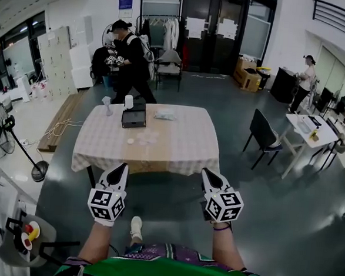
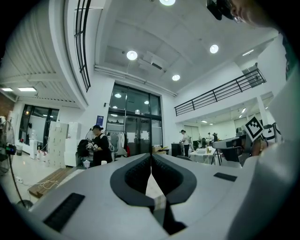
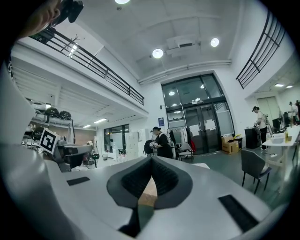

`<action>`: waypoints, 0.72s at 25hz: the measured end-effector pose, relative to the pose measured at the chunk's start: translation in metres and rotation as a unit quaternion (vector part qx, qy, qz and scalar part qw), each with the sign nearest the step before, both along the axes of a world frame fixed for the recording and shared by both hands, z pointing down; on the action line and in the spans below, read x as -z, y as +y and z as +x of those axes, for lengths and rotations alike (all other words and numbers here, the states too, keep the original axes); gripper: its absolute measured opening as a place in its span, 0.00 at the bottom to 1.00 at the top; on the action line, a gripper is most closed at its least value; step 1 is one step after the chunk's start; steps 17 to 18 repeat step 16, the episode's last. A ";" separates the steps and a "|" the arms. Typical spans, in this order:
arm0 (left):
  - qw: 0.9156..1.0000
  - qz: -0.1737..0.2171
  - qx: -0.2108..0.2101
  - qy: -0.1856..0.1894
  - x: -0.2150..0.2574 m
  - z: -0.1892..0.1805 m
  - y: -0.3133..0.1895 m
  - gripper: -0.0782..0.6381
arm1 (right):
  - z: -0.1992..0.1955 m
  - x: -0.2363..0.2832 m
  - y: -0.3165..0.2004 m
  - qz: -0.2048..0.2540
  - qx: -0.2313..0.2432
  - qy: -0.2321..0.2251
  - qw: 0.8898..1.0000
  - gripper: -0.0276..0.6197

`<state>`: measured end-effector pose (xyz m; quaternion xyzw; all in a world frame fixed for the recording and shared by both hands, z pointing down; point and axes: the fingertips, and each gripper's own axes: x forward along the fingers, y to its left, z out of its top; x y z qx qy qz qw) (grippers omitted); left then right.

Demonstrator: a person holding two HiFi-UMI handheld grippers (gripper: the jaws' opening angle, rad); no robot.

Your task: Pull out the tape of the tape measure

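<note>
A table with a checked cloth (image 1: 178, 146) stands ahead of me. On it are a black box (image 1: 134, 117), a white cup (image 1: 128, 102), a white bundle (image 1: 165, 113) and small pale items (image 1: 142, 138). I cannot tell which of them is the tape measure. My left gripper (image 1: 123, 167) (image 2: 151, 158) hovers short of the table's near edge, shut, with nothing between its jaws. My right gripper (image 1: 206, 172) (image 3: 152, 160) is level with it to the right, also shut and empty. Both point toward the table.
Another person (image 1: 128, 57) holding grippers stands behind the table. A dark chair (image 1: 264, 137) and a white side table (image 1: 309, 131) are at the right, and a person (image 1: 302, 82) stands beyond them. At the left are a fan stand (image 1: 20, 144) and a cart (image 1: 18, 239).
</note>
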<state>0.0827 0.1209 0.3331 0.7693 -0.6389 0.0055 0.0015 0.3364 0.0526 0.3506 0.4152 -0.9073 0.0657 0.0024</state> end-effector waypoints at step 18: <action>1.000 -0.002 0.012 0.009 -0.004 -0.007 -0.003 0.14 | -0.005 -0.004 -0.010 -0.005 0.006 0.010 1.000 0.05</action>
